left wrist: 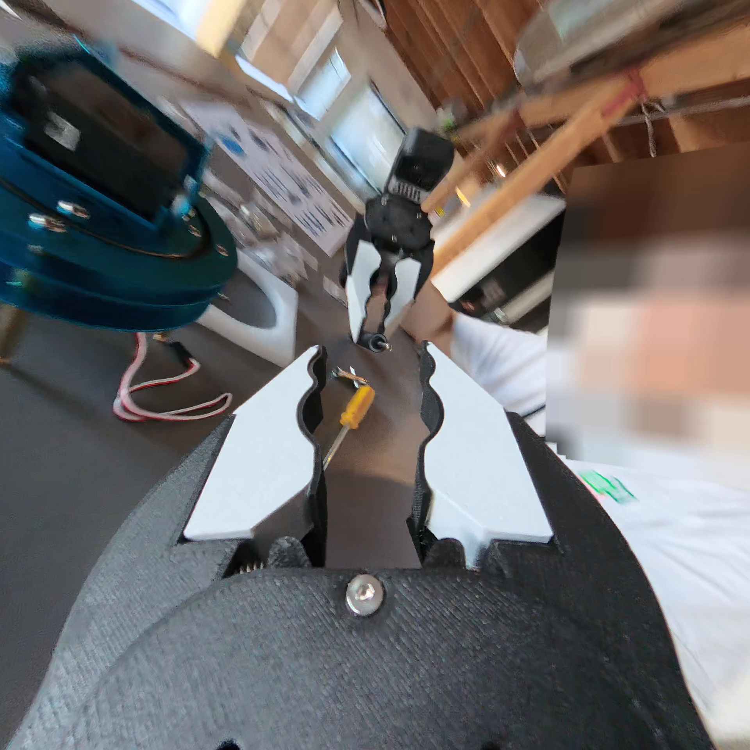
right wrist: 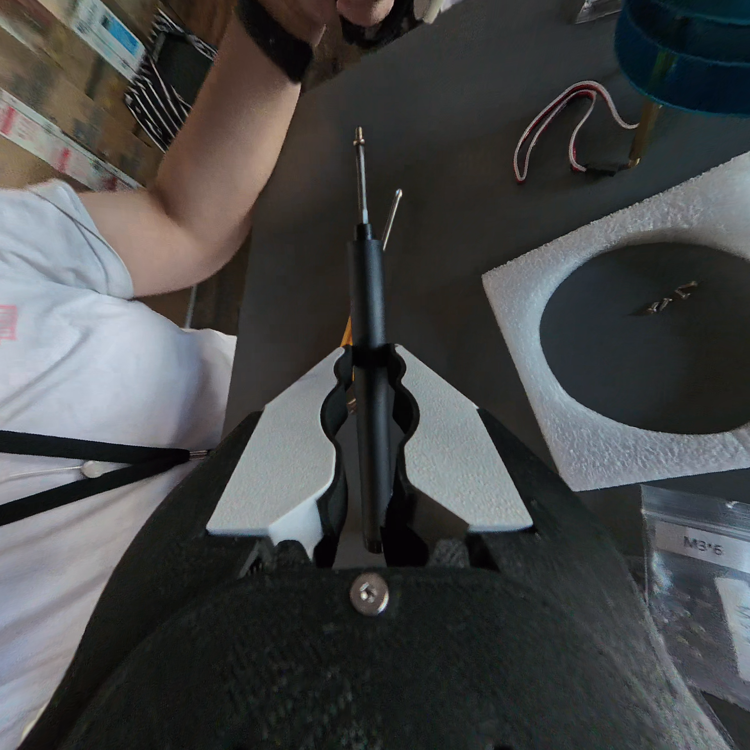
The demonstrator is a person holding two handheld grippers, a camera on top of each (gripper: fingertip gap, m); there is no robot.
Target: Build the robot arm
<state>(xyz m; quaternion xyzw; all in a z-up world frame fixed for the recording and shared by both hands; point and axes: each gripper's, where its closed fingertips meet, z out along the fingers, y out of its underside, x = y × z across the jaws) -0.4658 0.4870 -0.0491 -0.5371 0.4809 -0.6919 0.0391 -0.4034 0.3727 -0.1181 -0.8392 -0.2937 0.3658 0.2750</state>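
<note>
My right gripper (right wrist: 368,351) is shut on the black handle of a slim screwdriver (right wrist: 367,300). Its shaft points forward over the dark table, with a small screw (right wrist: 359,136) on the tip. My left gripper (left wrist: 371,351) is open and empty above the table. Between its fingers lies a yellow-handled screwdriver (left wrist: 358,405), with a few small metal screws (left wrist: 349,375) just beyond it. The right gripper (left wrist: 375,326) shows farther off in the left wrist view, holding the black screwdriver (left wrist: 373,339) tip-down near the table. The yellow screwdriver's shaft (right wrist: 393,215) shows beside the black one.
A white foam block (right wrist: 548,406) with a round hole holds several screws (right wrist: 669,300); the block also shows in the left wrist view (left wrist: 284,308). A blue round device (left wrist: 101,203) stands on brass legs, with a red-white wire (left wrist: 162,389) beside it. A plastic bag (right wrist: 698,568) lies right. A person's arm (right wrist: 211,162) is at left.
</note>
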